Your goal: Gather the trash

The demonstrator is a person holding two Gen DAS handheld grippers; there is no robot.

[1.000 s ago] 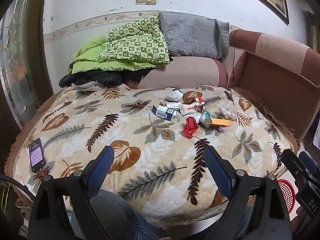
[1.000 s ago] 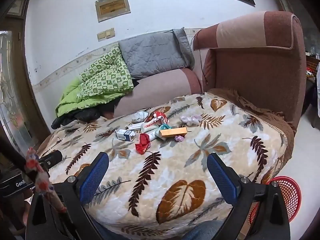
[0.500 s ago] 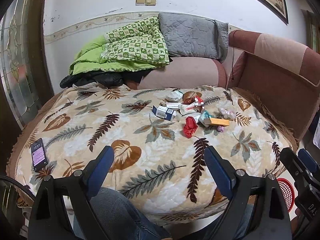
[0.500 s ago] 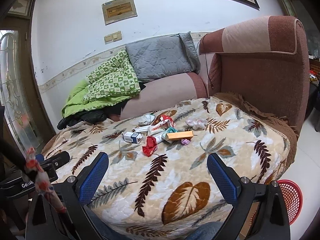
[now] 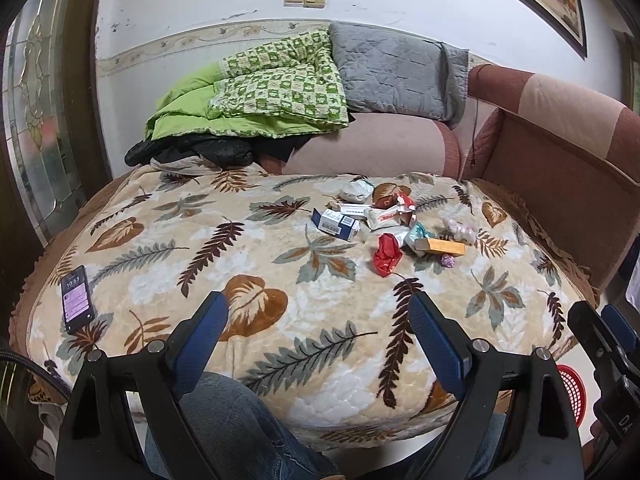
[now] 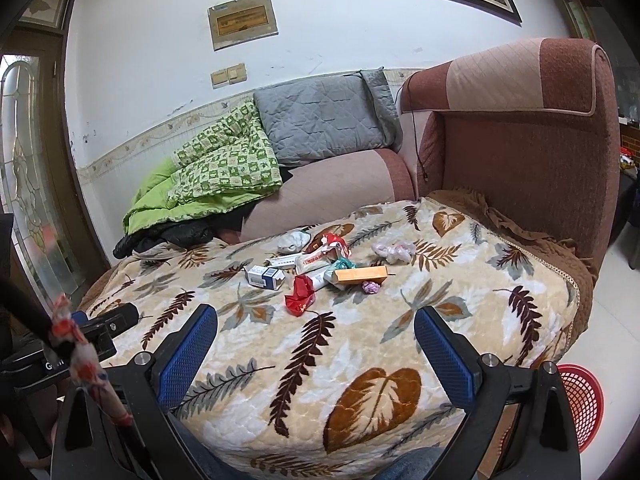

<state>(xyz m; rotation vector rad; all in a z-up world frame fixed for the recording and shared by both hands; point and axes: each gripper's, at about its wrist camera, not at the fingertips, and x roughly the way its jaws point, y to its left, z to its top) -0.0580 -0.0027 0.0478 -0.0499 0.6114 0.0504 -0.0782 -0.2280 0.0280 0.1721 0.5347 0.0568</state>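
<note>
At about nine o'clock on the leaf-print blanket (image 5: 280, 320), the phone (image 5: 76, 300) screen reads "10:53".

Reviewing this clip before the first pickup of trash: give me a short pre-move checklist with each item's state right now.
1. Left gripper open and holding nothing: ok.
2. Right gripper open and holding nothing: ok.
3. Red wrapper, the nearest trash, unobstructed: ok.
4. Red basket on the floor at the right, within view: ok.
5. Phone lying well apart from the trash pile: ok.
6. Basket contents: cannot tell.
</note>
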